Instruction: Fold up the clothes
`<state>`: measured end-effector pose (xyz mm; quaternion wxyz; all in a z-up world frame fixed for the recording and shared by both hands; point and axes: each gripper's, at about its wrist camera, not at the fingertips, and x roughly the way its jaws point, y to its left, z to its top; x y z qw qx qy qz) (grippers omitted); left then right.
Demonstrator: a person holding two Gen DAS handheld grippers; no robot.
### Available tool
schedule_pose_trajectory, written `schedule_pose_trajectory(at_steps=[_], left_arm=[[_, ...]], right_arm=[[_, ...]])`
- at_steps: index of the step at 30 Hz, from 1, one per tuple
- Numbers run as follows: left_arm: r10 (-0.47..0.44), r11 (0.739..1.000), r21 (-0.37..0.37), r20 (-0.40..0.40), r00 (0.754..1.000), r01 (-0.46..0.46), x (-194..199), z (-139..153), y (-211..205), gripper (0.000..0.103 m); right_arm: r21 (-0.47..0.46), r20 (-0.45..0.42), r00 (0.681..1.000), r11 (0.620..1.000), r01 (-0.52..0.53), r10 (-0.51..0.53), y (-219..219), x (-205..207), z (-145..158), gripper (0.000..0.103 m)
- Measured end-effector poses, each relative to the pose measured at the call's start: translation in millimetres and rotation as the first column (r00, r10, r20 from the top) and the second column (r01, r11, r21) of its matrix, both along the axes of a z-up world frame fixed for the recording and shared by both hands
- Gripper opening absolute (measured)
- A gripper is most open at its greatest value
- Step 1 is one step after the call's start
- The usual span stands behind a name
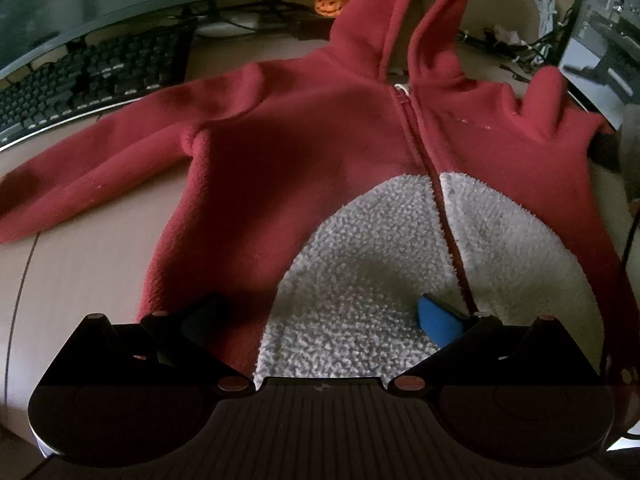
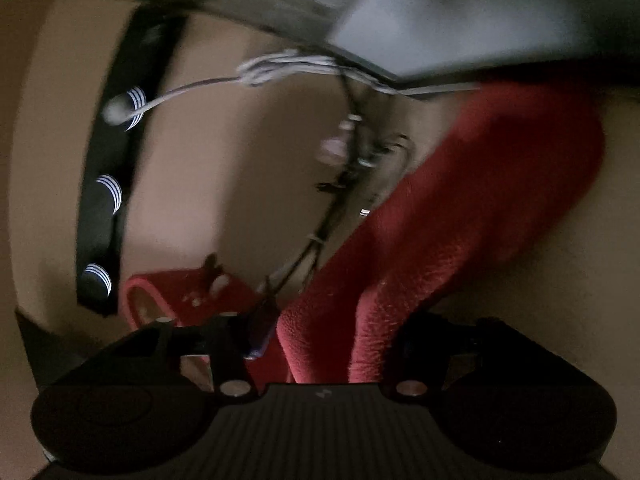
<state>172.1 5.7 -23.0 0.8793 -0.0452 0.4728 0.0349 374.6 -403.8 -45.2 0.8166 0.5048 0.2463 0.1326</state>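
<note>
A red fleece hooded onesie (image 1: 304, 148) with a white fuzzy belly patch (image 1: 360, 264) and a front zipper (image 1: 420, 148) lies flat on the beige table (image 1: 80, 288), hood toward the back. My left gripper (image 1: 320, 320) hovers open over the belly patch, its blue pads (image 1: 436, 320) wide apart and empty. In the right wrist view my right gripper (image 2: 324, 344) is shut on the onesie's red sleeve (image 2: 472, 208), which runs up and to the right from the jaws. The view is blurred.
A black keyboard (image 1: 88, 80) and a monitor (image 1: 100, 0) stand at the back left. A small orange pumpkin (image 1: 330, 4) sits behind the hood. Tangled cables (image 1: 520, 44) and a white cord (image 2: 280, 70) lie at the back right.
</note>
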Motion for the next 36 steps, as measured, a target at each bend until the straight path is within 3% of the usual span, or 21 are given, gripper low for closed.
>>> schedule_pose_trajectory(at_steps=[3, 6, 7, 9, 12, 13, 14, 17, 18, 24, 28, 29, 33, 36], left_arm=[[0.017, 1.000, -0.019, 0.002, 1.000, -0.017, -1, 2, 4, 0.103], [0.025, 0.998, -0.051, 0.006, 1.000, -0.025, -2, 3, 9, 0.103], [0.022, 0.998, -0.059, 0.009, 1.000, -0.021, -2, 3, 10, 0.103], [0.012, 0.997, -0.072, 0.016, 1.000, -0.011, -4, 3, 13, 0.103], [-0.005, 0.996, -0.091, 0.027, 1.000, 0.007, -6, 4, 17, 0.103], [-0.012, 0.995, -0.097, 0.030, 0.999, 0.015, -7, 4, 18, 0.103], [-0.020, 0.994, -0.102, 0.032, 0.999, 0.023, -7, 4, 19, 0.103], [-0.051, 0.992, -0.114, 0.040, 0.998, 0.055, -9, 4, 22, 0.103], [-0.061, 0.990, -0.123, 0.046, 0.997, 0.066, -10, 4, 24, 0.103], [-0.087, 0.978, -0.182, 0.083, 0.993, 0.101, -11, 3, 35, 0.103], [-0.089, 0.951, -0.285, 0.105, 0.991, 0.115, -2, 12, 46, 0.103], [-0.074, 0.940, -0.323, 0.119, 0.990, 0.109, 0, 16, 50, 0.103], [-0.028, 0.892, -0.440, 0.176, 0.984, 0.104, 10, 31, 68, 0.103], [-0.044, 0.887, -0.444, 0.197, 0.979, 0.129, 15, 37, 70, 0.103]], right_arm=[[-0.126, 0.090, 0.991, 0.988, -0.086, 0.097, 23, -6, 28, 0.048], [-0.309, 0.172, 0.938, 0.921, -0.238, 0.301, 86, -11, 63, 0.049], [-0.377, 0.185, 0.907, 0.879, -0.290, 0.378, 114, -15, 73, 0.052], [-0.516, 0.141, 0.837, 0.761, -0.394, 0.529, 178, -21, 81, 0.062], [-0.683, -0.084, 0.754, 0.513, -0.519, 0.651, 262, -19, 63, 0.064], [-0.720, -0.133, 0.751, 0.458, -0.522, 0.646, 278, -19, 54, 0.064], [-0.743, -0.162, 0.759, 0.428, -0.514, 0.630, 287, -19, 49, 0.064], [-0.762, -0.147, 0.769, 0.424, -0.489, 0.622, 282, -28, 57, 0.071], [-0.771, -0.141, 0.771, 0.420, -0.479, 0.622, 278, -30, 62, 0.081], [-0.850, -0.170, 0.790, 0.318, -0.420, 0.589, 237, -58, 76, 0.086], [-0.901, -0.200, 0.819, 0.227, -0.369, 0.538, 205, -78, 78, 0.086], [-0.898, -0.192, 0.821, 0.241, -0.368, 0.537, 197, -81, 83, 0.086], [-0.705, -0.078, 0.799, 0.534, -0.467, 0.596, 148, -85, 120, 0.095], [-0.619, 0.028, 0.785, 0.627, -0.473, 0.619, 139, -92, 138, 0.097]])
